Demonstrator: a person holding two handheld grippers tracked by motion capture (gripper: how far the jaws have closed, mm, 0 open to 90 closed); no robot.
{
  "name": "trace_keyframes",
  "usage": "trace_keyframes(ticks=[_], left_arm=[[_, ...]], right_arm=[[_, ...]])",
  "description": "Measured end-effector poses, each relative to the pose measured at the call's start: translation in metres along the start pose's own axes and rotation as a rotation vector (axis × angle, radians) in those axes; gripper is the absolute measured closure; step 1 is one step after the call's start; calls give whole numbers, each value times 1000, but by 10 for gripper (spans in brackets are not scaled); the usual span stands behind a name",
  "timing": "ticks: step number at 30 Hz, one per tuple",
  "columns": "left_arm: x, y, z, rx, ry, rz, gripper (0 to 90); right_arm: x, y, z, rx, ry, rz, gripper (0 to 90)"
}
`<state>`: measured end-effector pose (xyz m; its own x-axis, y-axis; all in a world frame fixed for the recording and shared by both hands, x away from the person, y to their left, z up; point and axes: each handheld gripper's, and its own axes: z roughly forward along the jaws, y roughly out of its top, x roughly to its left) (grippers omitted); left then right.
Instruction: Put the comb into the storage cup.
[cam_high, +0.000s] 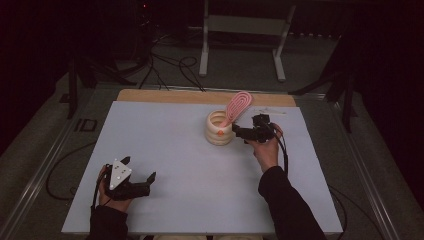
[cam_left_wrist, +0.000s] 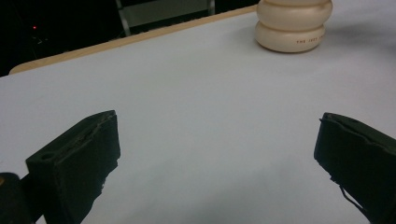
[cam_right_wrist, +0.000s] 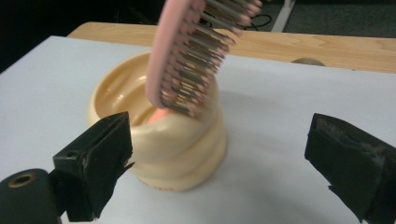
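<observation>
My right gripper (cam_high: 239, 131) sits just beside the cream ribbed holder (cam_high: 219, 128) in the high view, jaws spread and holding nothing, its tips almost at the holder's wall. The pink hairbrush (cam_high: 237, 105) stands in that holder, handle down, and its head leans out over the rim toward my right gripper and above it. My left gripper (cam_high: 141, 176) rests well away, near my edge of the white table (cam_high: 180, 165), also spread wide and empty, pointing toward the holder from afar.

In the left gripper view, both black jaws stand far apart with bare table between them; the holder (cam_left_wrist: 293, 25) is far ahead and up to one side.

In the right gripper view, my jaws gape on either side of the holder (cam_right_wrist: 173, 140), neither touching it that I can tell. The brush (cam_right_wrist: 194, 51) hangs above and just ahead, bristles facing my right jaw.

I judge the brush is seated in the holder and my right gripper is free of it, so the placing looks done. Whichever comes next, backing off or regrasping, calls for moving level and clear of the leaning head, since a nudge could tip the brush or shove the holder.
</observation>
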<state>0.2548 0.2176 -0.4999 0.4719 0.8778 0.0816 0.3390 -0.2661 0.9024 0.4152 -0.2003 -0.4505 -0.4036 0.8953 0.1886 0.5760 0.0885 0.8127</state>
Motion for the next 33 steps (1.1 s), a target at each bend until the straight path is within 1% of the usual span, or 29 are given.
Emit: trace_keyframes(ticks=[3,12,16,17,19,20,22,23,24,25,27,30,31,33], left_arm=[[0,0,0,2,2,-2,9],[0,0,1,6,1,-14,3],[0,0,2,10,2,-14,3],[0,0,2,10,2,-14,3],[0,0,2,9,2,-16,3],[0,0,2,9,3,-16,3],[0,0,2,9,2,-17,3],[0,0,2,9,2,-17,3],[0,-1,2,11,3,-15,3],[0,-1,2,10,4,-15,3],[0,-1,2,9,2,-16,2],[-1,-1,3,10,1,-14,3],[-1,-1,3,11,2,-12,3],[-1,-1,3,11,-1,-14,3]], right_arm=[[-3,-3,-4,-1,-6,-8,73],[-12,-19,-16,13,-4,-7,73],[-13,-21,-17,16,-8,-6,73],[-17,-27,-23,24,-8,-7,73],[-17,-27,-25,23,-13,-15,73],[-16,-28,-28,24,-17,-34,73],[-14,-30,-33,22,-13,-54,73],[-14,-30,-33,22,-13,-54,73],[-12,-31,-34,21,-14,-65,73],[-9,-34,-38,23,-17,-94,73],[-6,-39,-42,27,-26,-130,73],[-5,-42,-43,28,-34,-142,73],[-4,-48,-50,21,-47,-170,73],[-2,-53,-54,15,-54,-183,74]])
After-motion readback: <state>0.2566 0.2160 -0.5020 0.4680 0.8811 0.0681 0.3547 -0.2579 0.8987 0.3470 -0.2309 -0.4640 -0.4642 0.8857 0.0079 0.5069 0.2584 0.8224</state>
